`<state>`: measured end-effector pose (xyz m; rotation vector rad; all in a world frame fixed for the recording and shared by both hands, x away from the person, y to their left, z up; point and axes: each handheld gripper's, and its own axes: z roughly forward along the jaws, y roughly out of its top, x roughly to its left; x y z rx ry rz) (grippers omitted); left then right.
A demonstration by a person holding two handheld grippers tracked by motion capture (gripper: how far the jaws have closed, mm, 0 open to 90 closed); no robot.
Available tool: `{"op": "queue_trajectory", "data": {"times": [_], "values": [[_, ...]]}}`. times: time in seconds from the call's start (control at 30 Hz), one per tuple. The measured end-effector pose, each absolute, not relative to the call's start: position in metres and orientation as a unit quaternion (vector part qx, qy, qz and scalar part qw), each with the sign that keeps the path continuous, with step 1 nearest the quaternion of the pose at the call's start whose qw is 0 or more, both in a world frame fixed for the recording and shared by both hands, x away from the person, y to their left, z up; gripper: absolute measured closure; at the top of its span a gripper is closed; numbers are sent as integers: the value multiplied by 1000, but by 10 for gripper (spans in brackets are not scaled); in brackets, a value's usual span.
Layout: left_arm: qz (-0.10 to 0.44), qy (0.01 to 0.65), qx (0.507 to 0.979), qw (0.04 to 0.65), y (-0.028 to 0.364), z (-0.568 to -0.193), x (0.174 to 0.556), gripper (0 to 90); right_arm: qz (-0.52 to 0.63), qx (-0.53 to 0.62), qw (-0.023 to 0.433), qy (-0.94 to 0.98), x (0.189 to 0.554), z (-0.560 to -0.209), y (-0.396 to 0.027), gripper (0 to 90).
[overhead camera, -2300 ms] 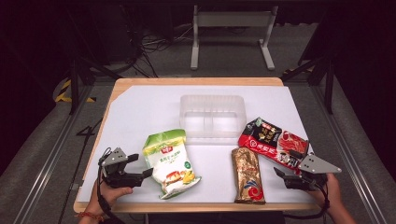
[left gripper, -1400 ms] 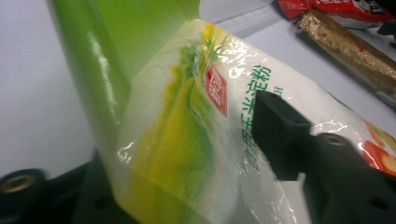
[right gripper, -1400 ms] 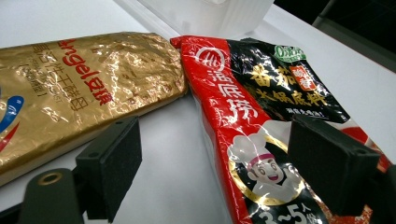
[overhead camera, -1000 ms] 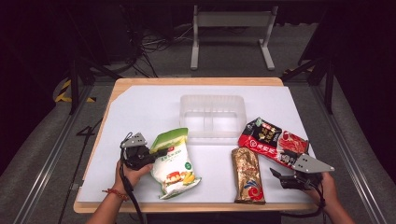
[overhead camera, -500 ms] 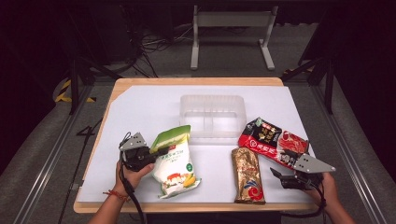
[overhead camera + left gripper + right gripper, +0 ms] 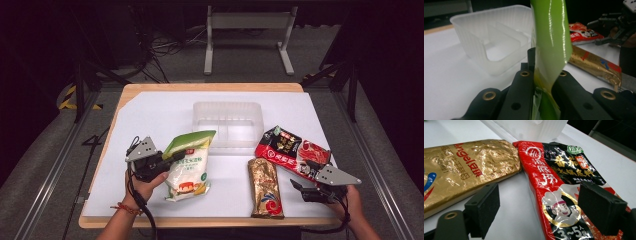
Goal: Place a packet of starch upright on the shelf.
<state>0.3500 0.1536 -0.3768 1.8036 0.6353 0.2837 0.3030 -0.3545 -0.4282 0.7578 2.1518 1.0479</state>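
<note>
Left claw [image 6: 172, 158] pinches the green-topped bag [image 6: 190, 165], apparently lifting its edge.

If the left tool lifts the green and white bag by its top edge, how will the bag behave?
The green and white bag will probably sag and swing, since its thin top strip already bends between the jaws of the left tool. The film looks glossy, so it may slip. It looks filled, so likely bottom-heavy.

The green-and-white snack bag [image 6: 187, 167] sits near the table's front left, its green top edge [image 6: 550, 37] pinched between the left gripper [image 6: 172, 158] jaws and raised toward the clear plastic tray [image 6: 227, 122]
</note>
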Motion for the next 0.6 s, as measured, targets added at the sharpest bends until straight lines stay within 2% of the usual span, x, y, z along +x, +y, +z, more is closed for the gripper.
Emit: {"op": "queue_trajectory", "data": {"times": [0.6], "values": [[169,302,735,583,148,-352,355,900,397,288,313,813,303,-428,-356,183]]}}
